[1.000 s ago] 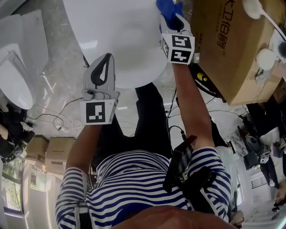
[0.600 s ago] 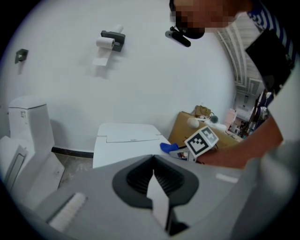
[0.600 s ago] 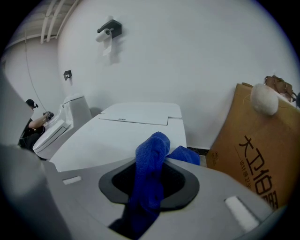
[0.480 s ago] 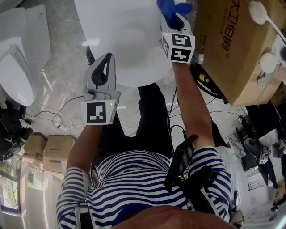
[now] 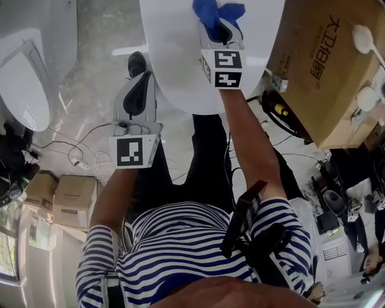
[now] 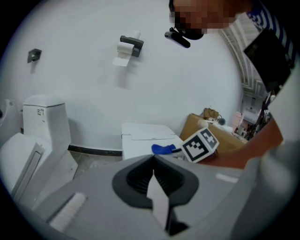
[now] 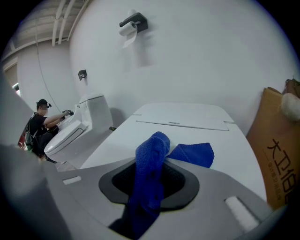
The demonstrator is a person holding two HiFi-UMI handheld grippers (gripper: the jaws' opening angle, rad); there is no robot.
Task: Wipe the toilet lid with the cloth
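Note:
The white toilet lid (image 5: 180,60) fills the top middle of the head view. My right gripper (image 5: 218,27) hovers over the lid's middle, shut on a blue cloth (image 5: 210,11). In the right gripper view the cloth (image 7: 151,168) hangs bunched between the jaws, and its free end lies on the lid (image 7: 187,124). My left gripper (image 5: 138,75) sits at the lid's left edge, shut on nothing. The left gripper (image 6: 154,180) view looks across at the cloth (image 6: 161,149) and the right gripper's marker cube (image 6: 200,144).
A large cardboard box (image 5: 319,66) stands close to the right of the toilet. A second toilet (image 5: 27,72) is at the left, with cables on the floor (image 5: 78,159) between. A person (image 7: 40,124) crouches by that toilet in the right gripper view.
The right gripper has carried the cloth from the lid's right edge in towards its middle. The left gripper, earlier over the lid's front left, now sits at its left edge.

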